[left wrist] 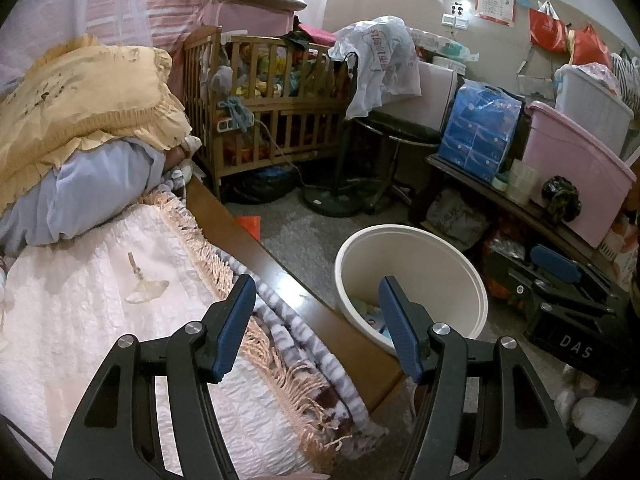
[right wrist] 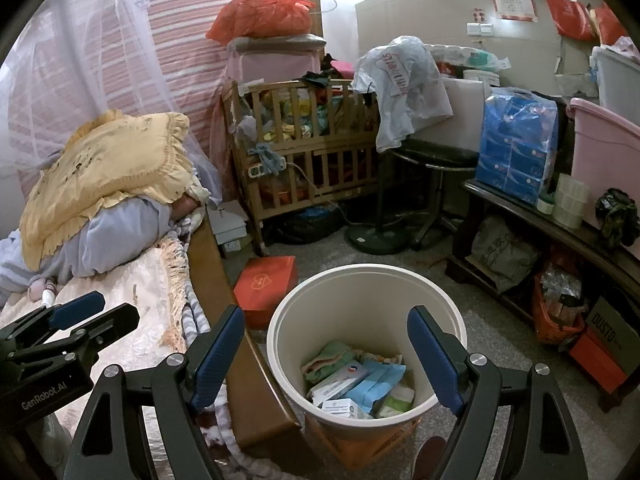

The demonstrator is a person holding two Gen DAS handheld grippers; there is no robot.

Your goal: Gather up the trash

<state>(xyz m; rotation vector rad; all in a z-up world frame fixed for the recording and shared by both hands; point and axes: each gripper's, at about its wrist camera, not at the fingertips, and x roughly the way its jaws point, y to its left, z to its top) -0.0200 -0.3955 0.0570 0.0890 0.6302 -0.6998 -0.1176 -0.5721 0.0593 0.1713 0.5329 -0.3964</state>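
While both grippers hang spread and empty, the left gripper (left wrist: 318, 324) over the bed edge (left wrist: 280, 280), the right gripper (right wrist: 326, 354) sits above the bin (right wrist: 280, 344) of packets (right wrist: 360, 384).

The left gripper (left wrist: 318, 328) hangs with its jaws apart and empty over the wooden bed edge (left wrist: 276, 276). A small fan-shaped scrap (left wrist: 146, 290) lies on the white bedspread (left wrist: 80, 320); the cream bin (left wrist: 412, 284) stands beside the bed.

"DAS" shows on the right gripper (left wrist: 576, 350), "GenRobot.AI" on the left gripper (right wrist: 42, 398), "DUSTO" on a box (right wrist: 614, 330).
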